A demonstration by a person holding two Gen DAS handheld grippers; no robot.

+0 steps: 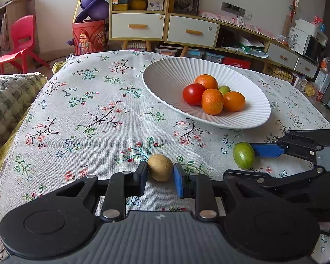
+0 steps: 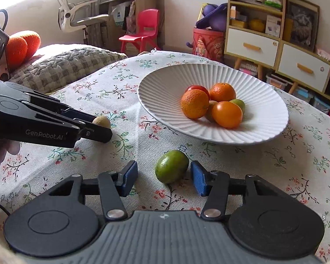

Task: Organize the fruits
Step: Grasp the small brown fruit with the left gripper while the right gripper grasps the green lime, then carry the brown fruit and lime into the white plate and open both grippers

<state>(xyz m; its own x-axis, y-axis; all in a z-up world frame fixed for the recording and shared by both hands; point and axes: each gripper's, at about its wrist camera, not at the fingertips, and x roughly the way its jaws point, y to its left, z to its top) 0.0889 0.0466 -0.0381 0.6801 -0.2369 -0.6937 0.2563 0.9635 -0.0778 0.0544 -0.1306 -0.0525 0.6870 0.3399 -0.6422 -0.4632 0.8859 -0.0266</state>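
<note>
A small tan fruit (image 1: 160, 167) lies on the flowered tablecloth, and my left gripper (image 1: 159, 175) is shut on it, a pad pressing each side. From the right wrist view the left gripper (image 2: 102, 127) reaches in from the left, with the tan fruit (image 2: 101, 121) at its tips. A green fruit (image 2: 172, 166) rests on the cloth between the fingers of my right gripper (image 2: 164, 177). Its right pad (image 2: 198, 180) is at the fruit; a gap remains at the left pad, so it is open. The white ribbed plate (image 2: 160, 92) behind holds oranges (image 2: 194, 106), a red tomato and green fruits.
A quilted grey cushion (image 2: 61, 66) lies off the table's left side. The cloth's far edge (image 1: 103, 54) drops toward a red chair (image 1: 22, 41) and a red box. Cabinets with drawers (image 1: 191, 32) line the back wall. Bare cloth (image 1: 81, 114) lies left of the plate.
</note>
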